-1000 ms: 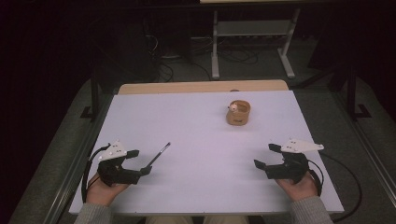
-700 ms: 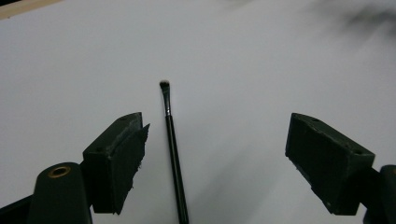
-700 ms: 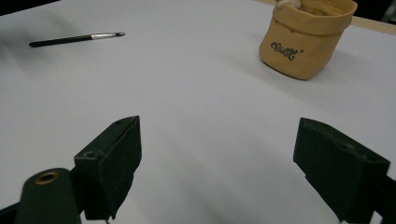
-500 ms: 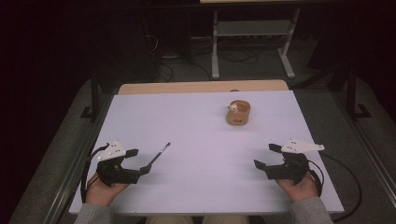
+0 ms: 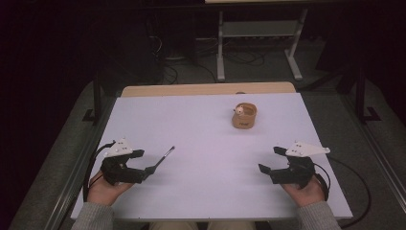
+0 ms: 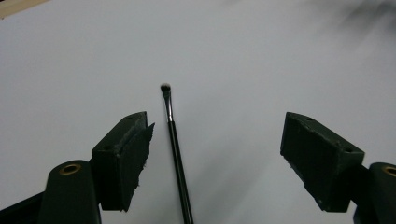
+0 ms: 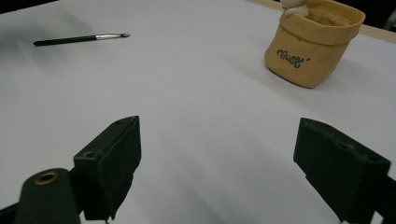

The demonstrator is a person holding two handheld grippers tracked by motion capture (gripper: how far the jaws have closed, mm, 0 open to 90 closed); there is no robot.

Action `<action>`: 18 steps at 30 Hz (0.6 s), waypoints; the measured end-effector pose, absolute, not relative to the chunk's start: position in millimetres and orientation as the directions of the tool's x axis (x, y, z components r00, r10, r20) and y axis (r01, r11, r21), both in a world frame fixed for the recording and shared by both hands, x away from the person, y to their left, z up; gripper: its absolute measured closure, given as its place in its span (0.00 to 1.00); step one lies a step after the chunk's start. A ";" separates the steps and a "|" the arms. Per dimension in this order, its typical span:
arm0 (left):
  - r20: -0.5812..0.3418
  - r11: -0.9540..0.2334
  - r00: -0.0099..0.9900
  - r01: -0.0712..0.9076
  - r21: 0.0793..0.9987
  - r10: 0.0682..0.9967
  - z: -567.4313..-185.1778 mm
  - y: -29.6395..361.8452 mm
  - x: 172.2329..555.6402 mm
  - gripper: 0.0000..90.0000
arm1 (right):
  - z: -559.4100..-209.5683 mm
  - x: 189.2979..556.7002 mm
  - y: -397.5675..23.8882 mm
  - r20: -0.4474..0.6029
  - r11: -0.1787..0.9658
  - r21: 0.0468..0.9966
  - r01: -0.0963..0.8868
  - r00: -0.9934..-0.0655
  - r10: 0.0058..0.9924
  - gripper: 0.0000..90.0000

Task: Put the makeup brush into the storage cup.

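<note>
Left gripper view shows the brush (image 6: 176, 154) lying flat on the counter (image 6: 243, 56) between the wide jaws of the left hand-held gripper (image 6: 219, 154), hard by one pad; the jaws have just been closing a little, nothing pressed. Off-centre, the thin handle may roll or get pushed aside. The right hand-held gripper (image 7: 233, 163), also wide and empty, sits well apart from the brush.

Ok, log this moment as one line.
left gripper: open, jaws just closing slightly, astride brush, not gripping | right gripper: open, empty | pot: upright, far right | table
</note>
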State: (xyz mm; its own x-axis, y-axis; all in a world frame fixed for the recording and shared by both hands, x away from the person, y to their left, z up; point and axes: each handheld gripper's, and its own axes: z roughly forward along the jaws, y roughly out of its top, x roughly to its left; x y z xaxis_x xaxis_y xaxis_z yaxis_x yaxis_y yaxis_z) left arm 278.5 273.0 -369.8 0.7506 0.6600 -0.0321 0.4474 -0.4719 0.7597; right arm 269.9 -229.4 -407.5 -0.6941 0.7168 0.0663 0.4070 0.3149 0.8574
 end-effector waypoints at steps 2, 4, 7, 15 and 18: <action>-0.031 -0.478 0.751 0.450 0.754 0.659 -367.9 271.1 282.6 0.27 | -407.2 270.1 -230.0 0.067 0.311 0.860 0.405 -0.693 0.717 0.16; -0.035 -0.488 0.751 0.464 0.739 0.660 -367.4 268.9 288.7 0.27 | -407.0 270.3 -230.6 0.067 0.311 0.859 0.406 -0.693 0.718 0.16; -0.034 -0.512 0.753 0.479 0.712 0.657 -367.7 266.1 296.7 0.27 | -406.7 270.7 -231.1 0.070 0.310 0.859 0.408 -0.692 0.719 0.16; -0.029 -0.545 0.762 0.488 0.682 0.647 -367.1 257.6 309.2 0.30 | -405.3 271.0 -232.7 0.067 0.305 0.863 0.403 -0.690 0.721 0.16; -0.021 -0.561 0.765 0.491 0.666 0.644 -366.9 254.7 312.7 0.31 | -404.9 271.2 -232.8 0.070 0.301 0.864 0.404 -0.688 0.722 0.16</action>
State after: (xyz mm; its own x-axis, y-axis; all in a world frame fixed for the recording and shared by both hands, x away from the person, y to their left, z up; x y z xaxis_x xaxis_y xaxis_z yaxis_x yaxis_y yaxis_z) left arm 312.7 254.7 -366.9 0.7646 0.6442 -0.0212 0.4912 -0.5610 0.6663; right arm 271.2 -232.8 -404.9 -0.6885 0.7218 0.0702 0.4040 0.3014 0.8637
